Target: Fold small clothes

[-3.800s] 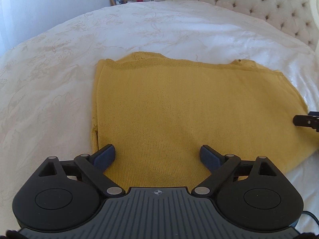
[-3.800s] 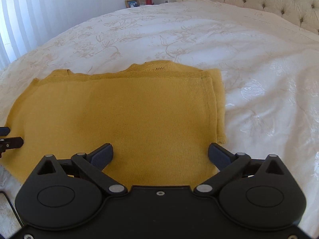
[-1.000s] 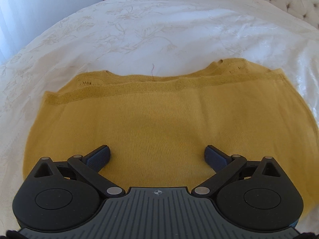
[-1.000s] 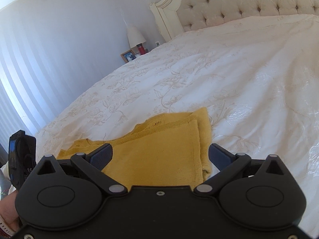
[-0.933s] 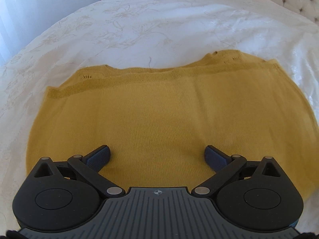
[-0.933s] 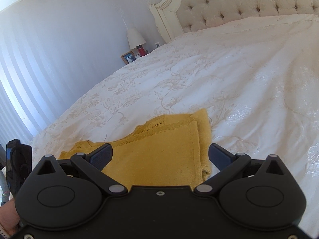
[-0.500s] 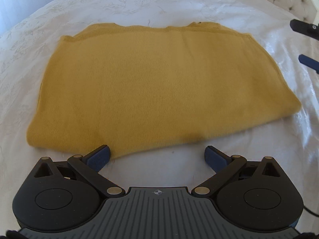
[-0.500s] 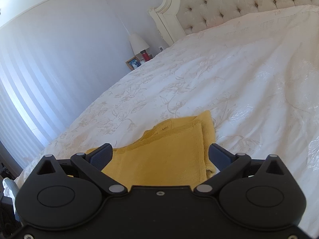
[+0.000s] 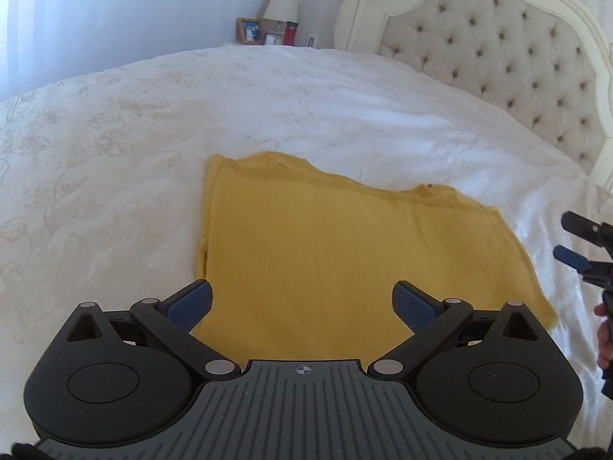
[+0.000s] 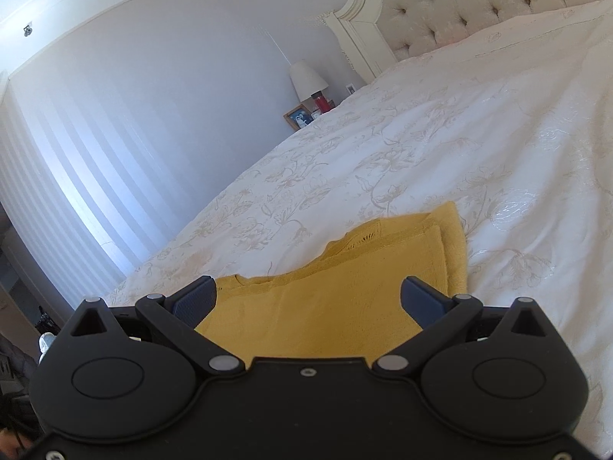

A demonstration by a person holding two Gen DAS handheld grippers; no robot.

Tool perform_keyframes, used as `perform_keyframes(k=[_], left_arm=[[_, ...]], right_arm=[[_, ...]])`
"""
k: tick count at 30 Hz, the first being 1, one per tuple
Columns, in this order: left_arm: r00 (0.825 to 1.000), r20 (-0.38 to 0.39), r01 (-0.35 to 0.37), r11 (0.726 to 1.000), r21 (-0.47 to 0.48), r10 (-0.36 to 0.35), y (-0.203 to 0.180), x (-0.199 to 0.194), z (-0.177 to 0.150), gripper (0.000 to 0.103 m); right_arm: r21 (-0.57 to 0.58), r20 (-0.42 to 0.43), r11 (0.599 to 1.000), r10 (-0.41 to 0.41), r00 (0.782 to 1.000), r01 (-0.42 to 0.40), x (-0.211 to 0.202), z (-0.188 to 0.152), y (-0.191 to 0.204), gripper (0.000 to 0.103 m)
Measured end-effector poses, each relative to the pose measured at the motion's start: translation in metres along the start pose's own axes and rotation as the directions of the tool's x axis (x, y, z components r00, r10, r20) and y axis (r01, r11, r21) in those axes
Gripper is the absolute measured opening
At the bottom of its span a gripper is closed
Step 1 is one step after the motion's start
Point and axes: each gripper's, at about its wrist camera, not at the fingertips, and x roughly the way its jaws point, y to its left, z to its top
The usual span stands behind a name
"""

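The white bedspread (image 9: 161, 122) lies bare on every side of the folded yellow sweater (image 9: 345, 253), giving open passage left, right and beyond it. The tufted headboard (image 9: 498, 57) walls off the far right. The right claw (image 9: 574, 241) hangs just beside the sweater's right edge, both claws spread wide.

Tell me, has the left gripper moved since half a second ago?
Yes. The left gripper has tilted upward: the headboard and the lamp are now in its view, and the yellow garment sits lower.
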Motion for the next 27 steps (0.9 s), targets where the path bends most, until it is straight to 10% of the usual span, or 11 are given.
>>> perform_keyframes(k=[9, 27], left_arm=[[0.996, -0.087, 0.031, 0.998, -0.046, -0.035, 0.049, 0.056, 0.031, 0.102], [0.926, -0.175, 0.326, 0.942, -0.073, -0.334, 0.073, 0.122, 0.04, 0.101]], right_arm=[[-0.01, -0.031, 1.0, 0.001, 1.0, -0.001, 0.008, -0.008, 0.004, 0.102], [0.018, -0.065, 1.0, 0.001, 0.998, 0.0, 0.022, -0.018, 0.005, 0.102]])
